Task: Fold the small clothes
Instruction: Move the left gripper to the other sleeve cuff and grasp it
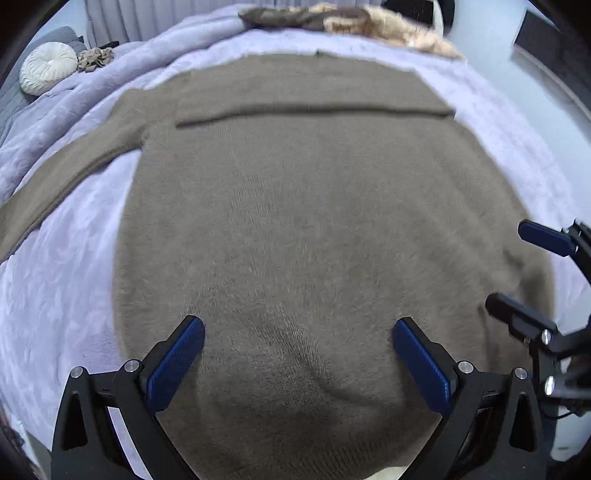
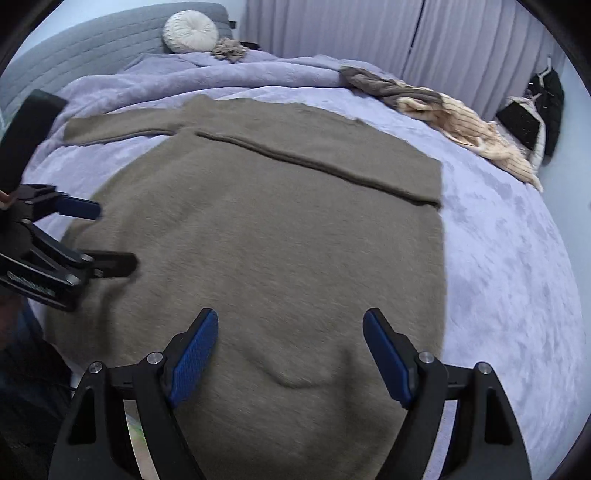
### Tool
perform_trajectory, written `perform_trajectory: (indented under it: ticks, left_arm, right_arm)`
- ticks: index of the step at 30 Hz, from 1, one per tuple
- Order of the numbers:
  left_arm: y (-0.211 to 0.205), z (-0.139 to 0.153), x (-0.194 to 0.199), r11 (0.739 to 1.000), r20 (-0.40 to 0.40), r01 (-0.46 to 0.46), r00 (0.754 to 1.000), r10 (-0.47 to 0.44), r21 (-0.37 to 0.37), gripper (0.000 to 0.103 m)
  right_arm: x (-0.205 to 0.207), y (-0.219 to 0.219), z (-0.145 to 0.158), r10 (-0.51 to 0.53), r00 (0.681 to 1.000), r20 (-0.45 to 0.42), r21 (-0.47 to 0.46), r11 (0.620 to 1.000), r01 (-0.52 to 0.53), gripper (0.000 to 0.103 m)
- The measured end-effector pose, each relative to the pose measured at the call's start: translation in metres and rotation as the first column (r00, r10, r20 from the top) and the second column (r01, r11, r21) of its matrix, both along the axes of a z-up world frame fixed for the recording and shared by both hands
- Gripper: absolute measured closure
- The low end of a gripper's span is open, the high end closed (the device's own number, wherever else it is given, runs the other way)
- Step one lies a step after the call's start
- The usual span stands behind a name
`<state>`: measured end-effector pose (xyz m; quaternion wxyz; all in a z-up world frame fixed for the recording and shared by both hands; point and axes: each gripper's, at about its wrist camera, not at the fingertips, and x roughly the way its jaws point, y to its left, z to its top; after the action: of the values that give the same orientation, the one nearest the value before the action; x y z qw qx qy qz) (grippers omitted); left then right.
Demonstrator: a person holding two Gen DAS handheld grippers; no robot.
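Left wrist view looks steeply down on a taupe knit sweater (image 1: 314, 221) spread flat on a bed covered by a lavender blanket (image 1: 66, 295), with the left hand-held gripper (image 1: 298, 363) poised over the garment's near end, its blue pads standing wide apart and nothing pinched between them. Just to its right, the right hand-held gripper (image 1: 509, 266) enters from the frame edge above the sweater's side, its jaws likewise spread wide and empty. Seen from the right wrist, that gripper (image 2: 290, 356) hangs over the same near hem, where a small raised wrinkle (image 2: 291, 380) sits between the fingers, while the left tool (image 2: 110, 236) reaches in beside it. The sweater's long axis runs away from both cameras toward the far side of the bed; one sleeve (image 2: 118, 129) stretches out sideways to the left, the other lies folded across the upper body in a straight band (image 2: 325, 162). The near hem is cut off behind the gripper frames, and motion blur softens the knit. A round white cushion (image 2: 190, 31) and crumpled clothes (image 2: 443, 107) lie at the bed's far edge.
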<state>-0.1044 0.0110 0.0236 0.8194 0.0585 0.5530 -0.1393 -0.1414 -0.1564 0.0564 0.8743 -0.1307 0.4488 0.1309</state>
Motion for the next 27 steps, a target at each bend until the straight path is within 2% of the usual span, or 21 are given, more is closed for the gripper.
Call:
perform_trajectory:
  ticks: [3, 6, 10, 13, 15, 17, 18, 20, 21, 23, 24, 26, 27]
  left_arm:
    - [0.006, -0.006, -0.012, 1.000, 0.006, 0.004, 1.000, -0.004, 0.008, 0.000]
    - [0.023, -0.008, -0.025, 0.999, -0.002, -0.020, 1.000, 0.020, -0.034, 0.000]
    - [0.043, -0.002, -0.033, 0.992, -0.024, -0.072, 0.997, 0.070, -0.106, 0.000]
    - [0.075, 0.017, -0.022, 0.970, -0.006, -0.159, 0.987, 0.161, -0.183, 0.000]
    - [0.107, 0.026, -0.009, 0.942, 0.010, -0.254, 0.965, 0.263, -0.219, 0.000]
    - [0.152, 0.027, 0.010, 0.888, -0.008, -0.372, 0.923, 0.384, -0.272, 0.000]
    - [0.181, 0.024, 0.021, 0.842, -0.032, -0.444, 0.889, 0.457, -0.306, 0.000]
    - [0.230, 0.016, 0.034, 0.746, -0.078, -0.552, 0.820, 0.568, -0.374, 0.000]
    - [0.262, 0.010, 0.043, 0.675, -0.106, -0.612, 0.768, 0.632, -0.412, 0.000]
    - [0.305, -0.001, 0.053, 0.568, -0.147, -0.678, 0.692, 0.706, -0.467, 0.000]
    - [0.332, -0.011, 0.061, 0.502, -0.178, -0.704, 0.652, 0.737, -0.503, 0.000]
    - [0.362, -0.027, 0.067, 0.422, -0.215, -0.732, 0.601, 0.770, -0.534, 0.000]
    - [0.378, -0.035, 0.075, 0.381, -0.230, -0.728, 0.587, 0.777, -0.569, 0.000]
  right_arm:
    - [0.007, 0.012, -0.032, 0.039, 0.993, -0.108, -0.044, 0.998, -0.044, 0.020]
    - [-0.012, -0.002, -0.038, 0.067, 0.995, -0.074, -0.033, 0.997, -0.070, 0.017]
    - [-0.031, -0.025, -0.041, 0.060, 0.991, -0.122, -0.028, 0.998, -0.064, 0.014]
    - [-0.035, -0.024, -0.031, 0.044, 0.987, -0.156, -0.058, 0.997, -0.054, 0.014]
    - [-0.033, -0.021, -0.015, 0.025, 0.992, -0.126, -0.045, 0.999, -0.031, 0.014]
    - [-0.030, -0.018, -0.003, 0.009, 0.997, -0.081, -0.039, 0.999, -0.012, 0.014]
    - [-0.025, -0.014, 0.003, 0.000, 0.998, -0.059, -0.042, 0.999, -0.002, 0.014]
    - [-0.013, -0.005, 0.012, -0.009, 1.000, -0.020, -0.052, 0.999, 0.008, 0.014]
    - [-0.004, 0.003, 0.015, -0.007, 1.000, -0.009, -0.059, 0.998, 0.006, 0.014]
    - [0.009, 0.019, 0.015, -0.001, 1.000, -0.008, -0.081, 0.997, 0.000, 0.014]
    - [0.015, 0.026, 0.015, 0.004, 1.000, -0.009, -0.092, 0.996, -0.005, 0.014]
    - [0.025, 0.041, 0.016, 0.025, 1.000, -0.010, -0.107, 0.994, -0.026, 0.014]
    - [0.028, 0.051, 0.016, 0.040, 0.999, -0.010, -0.112, 0.993, -0.041, 0.014]
